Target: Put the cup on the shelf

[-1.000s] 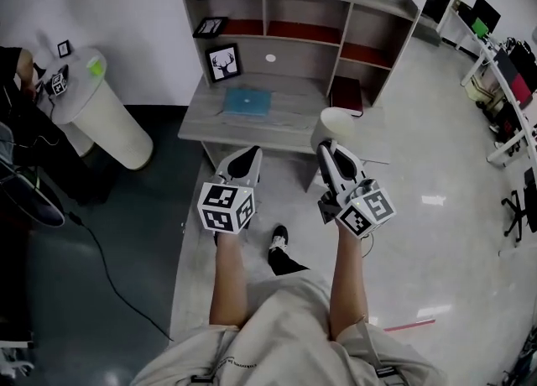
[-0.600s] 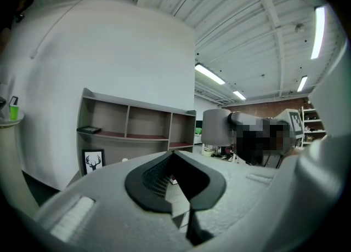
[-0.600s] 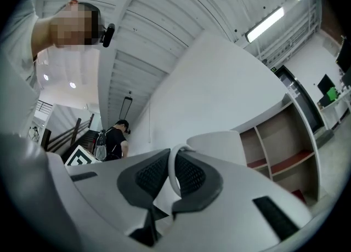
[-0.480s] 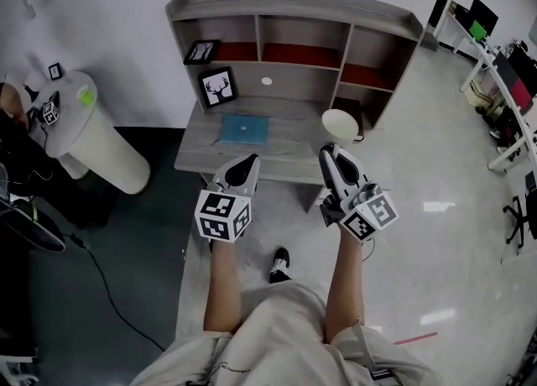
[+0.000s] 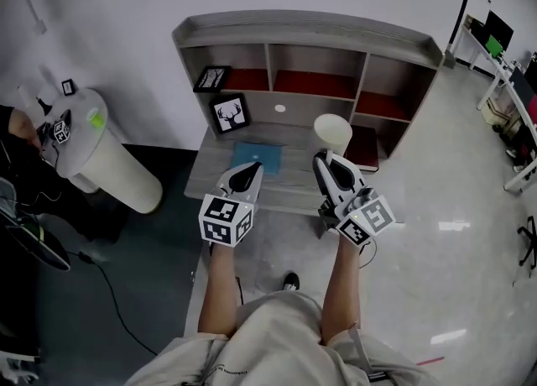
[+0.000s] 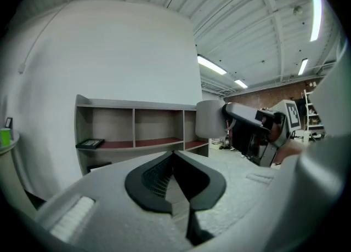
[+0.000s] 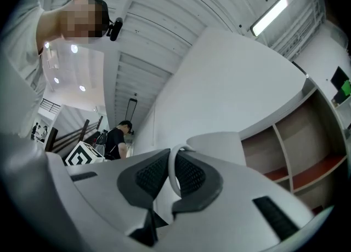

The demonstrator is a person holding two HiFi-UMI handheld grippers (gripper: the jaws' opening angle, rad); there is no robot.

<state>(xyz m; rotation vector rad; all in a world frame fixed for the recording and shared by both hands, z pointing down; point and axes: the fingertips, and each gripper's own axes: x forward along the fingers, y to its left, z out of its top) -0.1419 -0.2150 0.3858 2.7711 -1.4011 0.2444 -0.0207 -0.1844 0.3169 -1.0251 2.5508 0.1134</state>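
A white cup (image 5: 333,131) hangs in the air before the grey shelf unit (image 5: 306,28), over the desk's right part. My right gripper (image 5: 330,160) is shut on the cup's handle (image 7: 173,173); the cup body (image 7: 219,145) shows just past the jaws in the right gripper view. My left gripper (image 5: 244,176) is shut with nothing in it, held over the desk's front edge. In the left gripper view the cup (image 6: 208,119) and the right gripper (image 6: 256,130) show at the right, level with the shelf compartments (image 6: 137,127).
On the desk top (image 5: 218,176) lie a blue book (image 5: 258,158) and a dark red book (image 5: 364,147). A deer picture (image 5: 229,113) leans at the back; a framed photo (image 5: 212,79) lies in the left compartment. A white round bin (image 5: 109,162) stands left, with a person (image 5: 21,128) beside it.
I have stepped closer to the desk. The right gripper has carried the cup up and forward, from the desk's right corner to the front of the shelves. The left gripper stayed shut.
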